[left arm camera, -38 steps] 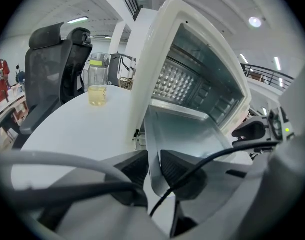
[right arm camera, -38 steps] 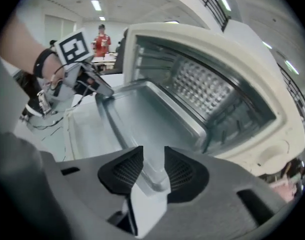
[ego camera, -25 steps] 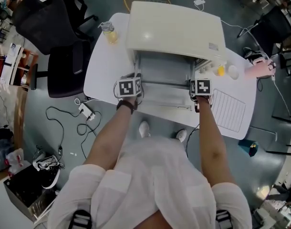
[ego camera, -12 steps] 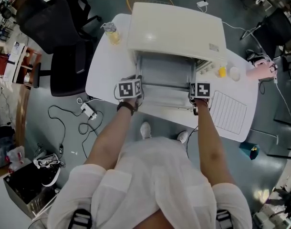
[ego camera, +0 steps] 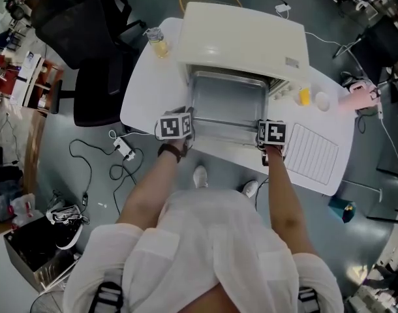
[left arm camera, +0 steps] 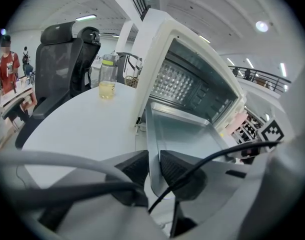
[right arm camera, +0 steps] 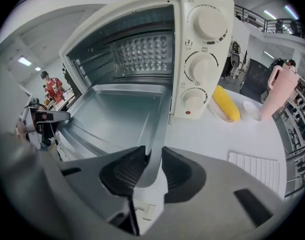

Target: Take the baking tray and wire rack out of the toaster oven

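Note:
The metal baking tray (ego camera: 228, 106) sticks halfway out of the open cream toaster oven (ego camera: 244, 38), level above the oven door. In the left gripper view, my left gripper (left arm camera: 153, 166) is shut on the tray's (left arm camera: 187, 134) left rim near the front corner. My right gripper (right arm camera: 153, 169) is shut on the right rim of the tray (right arm camera: 117, 114), beside the oven's knob panel (right arm camera: 202, 34). From the head view, both grippers (ego camera: 189, 121) (ego camera: 264, 132) sit at the tray's front corners. The white wire rack (ego camera: 313, 152) lies flat on the table to the right.
A jar of yellow liquid (ego camera: 156, 42) stands on the white table (ego camera: 143, 96) left of the oven. A yellow corn cob on a dish (right arm camera: 226, 103) and a pink jug (right arm camera: 275, 91) stand to the right. A black office chair (ego camera: 88, 38) is beyond the table's left edge.
The tray has slid further out of the oven toward me, with both grippers drawing back at its front corners.

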A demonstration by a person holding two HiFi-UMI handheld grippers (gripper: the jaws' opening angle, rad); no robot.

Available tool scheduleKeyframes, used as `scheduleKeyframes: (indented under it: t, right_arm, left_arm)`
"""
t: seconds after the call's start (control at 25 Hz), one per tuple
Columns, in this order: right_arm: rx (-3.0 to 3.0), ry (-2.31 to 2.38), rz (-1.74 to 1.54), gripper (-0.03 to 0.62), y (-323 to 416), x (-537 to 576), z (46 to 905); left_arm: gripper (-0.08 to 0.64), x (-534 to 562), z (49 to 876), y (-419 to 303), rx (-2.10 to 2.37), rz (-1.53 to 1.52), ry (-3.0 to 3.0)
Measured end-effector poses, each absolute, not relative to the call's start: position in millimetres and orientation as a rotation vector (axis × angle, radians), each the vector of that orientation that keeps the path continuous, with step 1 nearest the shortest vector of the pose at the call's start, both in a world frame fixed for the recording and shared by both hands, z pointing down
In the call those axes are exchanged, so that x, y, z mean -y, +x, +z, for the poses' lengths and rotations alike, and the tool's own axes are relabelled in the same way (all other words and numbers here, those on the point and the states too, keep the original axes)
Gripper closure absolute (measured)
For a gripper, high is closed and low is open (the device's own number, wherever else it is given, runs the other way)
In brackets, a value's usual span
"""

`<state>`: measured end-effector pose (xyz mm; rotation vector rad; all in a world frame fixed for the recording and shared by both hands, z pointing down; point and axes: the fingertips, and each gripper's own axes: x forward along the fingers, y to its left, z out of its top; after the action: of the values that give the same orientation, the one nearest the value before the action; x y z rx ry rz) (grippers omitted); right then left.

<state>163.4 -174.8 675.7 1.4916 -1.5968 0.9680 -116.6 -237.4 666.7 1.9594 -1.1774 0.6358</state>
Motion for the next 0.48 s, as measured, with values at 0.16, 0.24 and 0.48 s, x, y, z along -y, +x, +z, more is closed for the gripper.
scheduleKeyframes:
  t: [0.16, 0.24, 0.48]
  right_arm:
    - [1.609, 1.505, 0.954, 0.486, 163.7, 160.8, 672.9]
    - [1.628, 1.504, 0.952, 0.486, 160.7, 157.0, 671.0]
    - [1.673, 1.494, 0.944, 0.486, 162.0, 139.7, 663.5]
  left_arm:
    - [0.494, 222.8, 663.5, -116.9, 1.187, 0.634, 1.963]
    - [0.494, 216.8, 660.5, -119.8, 1.195, 0.632, 1.963]
    - [0.494, 193.0, 651.4, -119.8, 1.222, 0.603, 1.954]
